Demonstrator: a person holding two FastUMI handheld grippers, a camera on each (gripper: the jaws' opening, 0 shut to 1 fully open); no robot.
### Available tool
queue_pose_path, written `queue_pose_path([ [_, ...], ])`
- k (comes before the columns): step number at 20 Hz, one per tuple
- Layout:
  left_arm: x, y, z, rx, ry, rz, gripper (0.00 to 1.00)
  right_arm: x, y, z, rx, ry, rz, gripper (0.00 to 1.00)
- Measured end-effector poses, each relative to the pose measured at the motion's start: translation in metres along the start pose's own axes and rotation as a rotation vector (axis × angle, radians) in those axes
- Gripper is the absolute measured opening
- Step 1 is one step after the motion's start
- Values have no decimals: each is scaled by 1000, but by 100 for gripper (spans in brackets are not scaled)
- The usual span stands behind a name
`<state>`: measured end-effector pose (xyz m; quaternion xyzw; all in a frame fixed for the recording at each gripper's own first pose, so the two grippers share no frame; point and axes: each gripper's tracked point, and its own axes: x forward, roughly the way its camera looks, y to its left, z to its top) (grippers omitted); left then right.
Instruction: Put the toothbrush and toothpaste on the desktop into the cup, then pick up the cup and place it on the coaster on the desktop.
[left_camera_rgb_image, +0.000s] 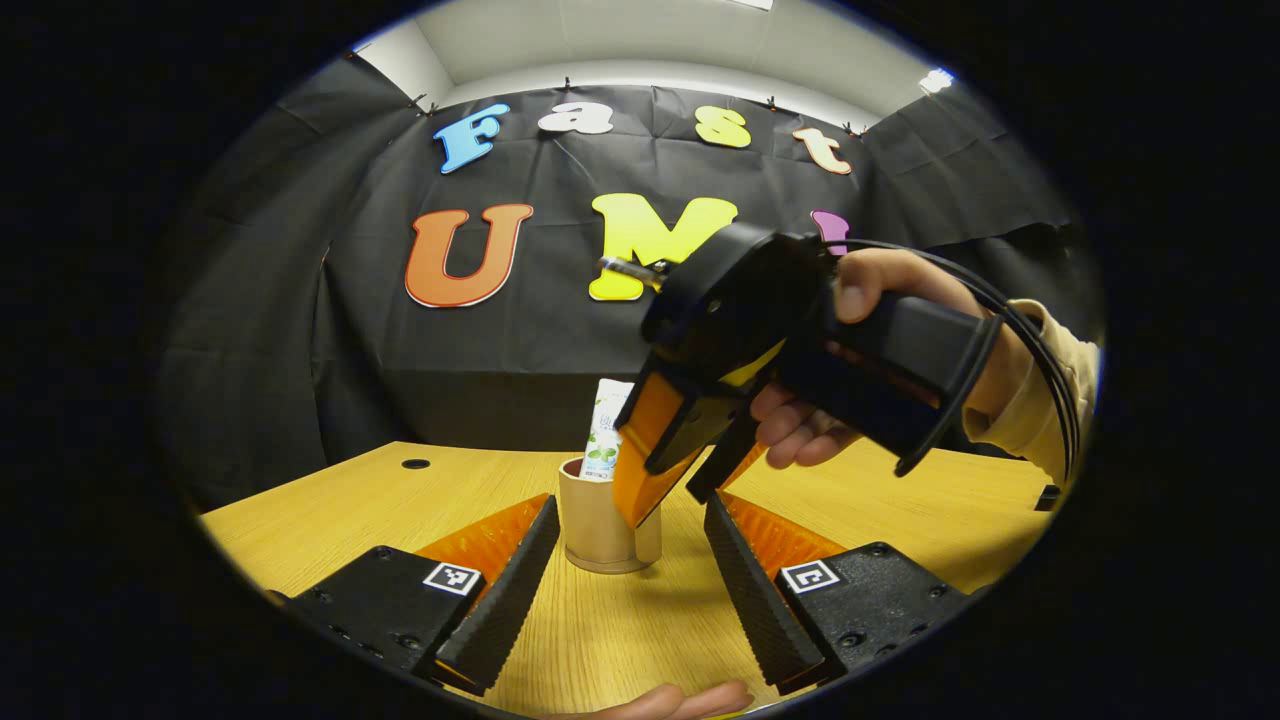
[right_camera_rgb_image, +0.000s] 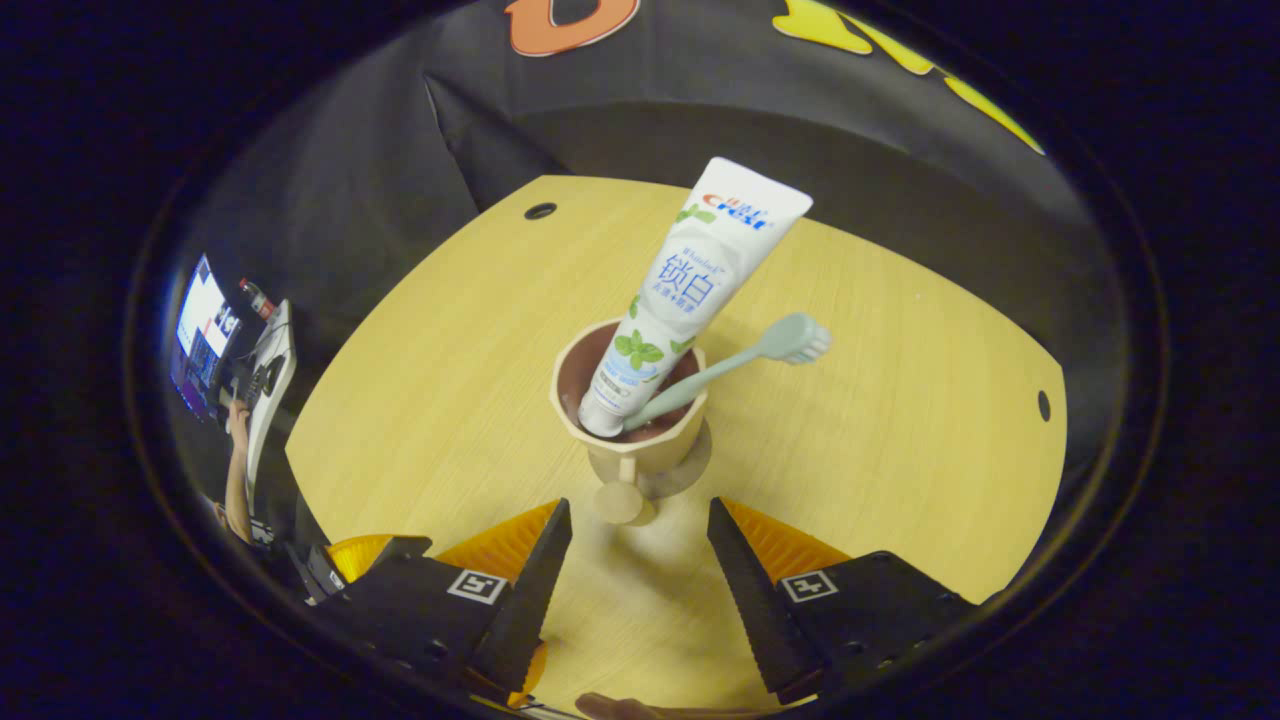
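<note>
In the left gripper view we see the left gripper (left_camera_rgb_image: 632, 560) low over the pale wooden table (left_camera_rgb_image: 900, 510), its fingers spread apart with nothing between them, and the beige cylindrical cup (left_camera_rgb_image: 596, 530) standing on the table just beyond the gap. The white toothpaste tube (left_camera_rgb_image: 606, 430) rises from the cup's mouth. Above and to the right of the cup, the right gripper (left_camera_rgb_image: 680, 480) hangs tilted downward, held by a hand (left_camera_rgb_image: 800, 425) in a cream sleeve (left_camera_rgb_image: 1040, 420); one of its fingers crosses in front of the cup's right side, so part of the rim is hidden there. In the right gripper view we look down along the right gripper (right_camera_rgb_image: 640, 560), whose fingers stand apart and hold nothing, with the cup (right_camera_rgb_image: 640, 450) on the table (right_camera_rgb_image: 900, 400) just beyond the fingertips. The cup's handle points toward us, between the two fingers but touching neither. Inside the cup the toothpaste tube (right_camera_rgb_image: 690, 290) stands cap-down and leans toward the far right, and the pale green toothbrush (right_camera_rgb_image: 740, 365) rests beside it, its bristled head sticking out over the right side of the rim. A round dark hole (right_camera_rgb_image: 540, 211) marks the far left of the table. We cannot make out a coaster in either view.
</note>
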<state>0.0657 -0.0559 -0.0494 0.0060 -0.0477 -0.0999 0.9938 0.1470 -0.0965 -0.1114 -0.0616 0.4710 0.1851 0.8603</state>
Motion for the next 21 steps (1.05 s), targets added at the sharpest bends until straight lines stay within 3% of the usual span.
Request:
queue_pose_path([
  [1,-3,-1,1,0,-1,5,93,-26,-7,7,57,-119,26,85],
  [4,-9,4,-4,-16,32,43,93,-92,-39,7,86,-379,-30,87],
  [7,-18,5,14,-78,64,80,93,-171,-69,-43,85,-625,-129,92],
  [9,-23,1,40,-112,44,89,93,-203,-82,-83,75,-721,-209,94],
  [12,-32,-8,61,-130,39,92,93,-229,-86,-124,88,-788,-253,95],
  [14,-45,-20,69,-129,48,96,93,-242,-99,-147,98,-870,-331,96],
  [18,-60,-29,77,-45,46,128,93,-259,-119,-152,73,-999,-426,95],
  [21,-62,-36,75,-58,55,136,93,-249,-124,-157,82,-978,-450,96],
])
